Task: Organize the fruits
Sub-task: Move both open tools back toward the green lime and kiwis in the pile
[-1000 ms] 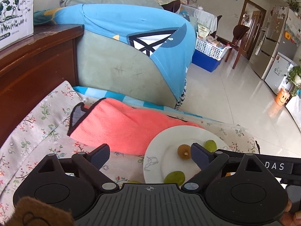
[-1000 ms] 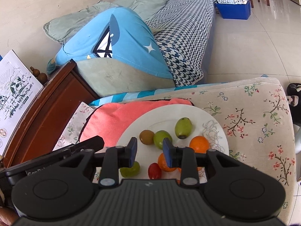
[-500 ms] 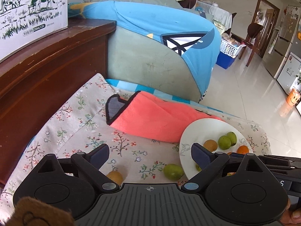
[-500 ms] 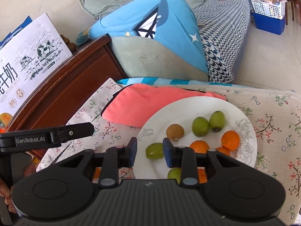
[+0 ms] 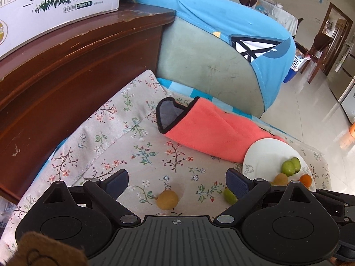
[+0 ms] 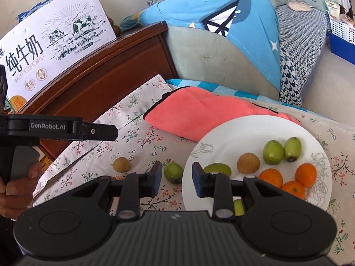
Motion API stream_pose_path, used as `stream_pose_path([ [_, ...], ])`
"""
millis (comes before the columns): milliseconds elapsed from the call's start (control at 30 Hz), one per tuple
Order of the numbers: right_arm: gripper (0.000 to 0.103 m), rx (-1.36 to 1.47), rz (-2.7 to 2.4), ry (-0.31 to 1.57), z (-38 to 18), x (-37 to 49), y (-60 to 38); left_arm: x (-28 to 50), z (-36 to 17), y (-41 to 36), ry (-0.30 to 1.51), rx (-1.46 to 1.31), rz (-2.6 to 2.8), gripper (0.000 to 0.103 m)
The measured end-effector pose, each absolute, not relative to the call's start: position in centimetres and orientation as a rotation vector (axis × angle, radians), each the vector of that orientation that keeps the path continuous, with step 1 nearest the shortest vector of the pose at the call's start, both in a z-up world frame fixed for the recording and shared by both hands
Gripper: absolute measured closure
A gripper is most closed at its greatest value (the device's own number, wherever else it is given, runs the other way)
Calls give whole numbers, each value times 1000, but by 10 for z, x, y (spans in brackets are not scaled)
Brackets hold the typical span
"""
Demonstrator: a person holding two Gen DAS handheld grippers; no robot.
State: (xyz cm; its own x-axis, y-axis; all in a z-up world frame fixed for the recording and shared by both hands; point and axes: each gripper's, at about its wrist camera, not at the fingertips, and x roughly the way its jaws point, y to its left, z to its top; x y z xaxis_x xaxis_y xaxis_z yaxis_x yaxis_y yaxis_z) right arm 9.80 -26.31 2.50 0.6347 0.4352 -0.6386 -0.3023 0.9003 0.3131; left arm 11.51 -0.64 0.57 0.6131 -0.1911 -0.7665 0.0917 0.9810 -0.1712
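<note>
Sofa [image 6: 213,66]: we see it behind the work area, with a blue cover [image 6: 244,22] draped over its arm.
Cabinet [image 5: 66,71]: dark wood, along the left side; a milk carton box [image 6: 53,44] stands on top.
Floral cloth [image 5: 133,146]: covers the surface where all the fruit lies.
Pink towel [image 6: 199,113]: folded, lying between sofa and plate; we note its near edge runs under the plate's far rim.
Plate [image 6: 244,128]: white, right of centre. On it we count two green fruits [image 6: 273,152], a brown fruit [image 6: 248,163], three oranges [image 6: 306,175], and a green one [image 6: 218,169] partly hidden by the right gripper's finger.
Left gripper [image 5: 177,184]: fingers wide apart, holding nothing, low over the cloth; its right finger hides part of a green fruit [image 5: 229,196].
Right gripper [image 6: 175,178]: fingers a narrow gap apart, empty, straddling the plate's left rim.
Loose fruit: a yellow-brown fruit [image 5: 167,200] lies on the cloth between the left fingers; a second green fruit [image 6: 173,173] sits on the cloth just left of the plate.
</note>
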Motion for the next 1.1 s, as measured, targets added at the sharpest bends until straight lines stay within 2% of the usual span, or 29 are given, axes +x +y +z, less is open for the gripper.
stream_pose_path([
  [1000, 71, -307, 502, 734, -10, 120, -199, 123, -19, 12, 1007, -123, -112, 8],
  [1100, 74, -369, 540, 756, -13, 118, -193, 125, -21, 16, 1013, -129, -98, 8],
])
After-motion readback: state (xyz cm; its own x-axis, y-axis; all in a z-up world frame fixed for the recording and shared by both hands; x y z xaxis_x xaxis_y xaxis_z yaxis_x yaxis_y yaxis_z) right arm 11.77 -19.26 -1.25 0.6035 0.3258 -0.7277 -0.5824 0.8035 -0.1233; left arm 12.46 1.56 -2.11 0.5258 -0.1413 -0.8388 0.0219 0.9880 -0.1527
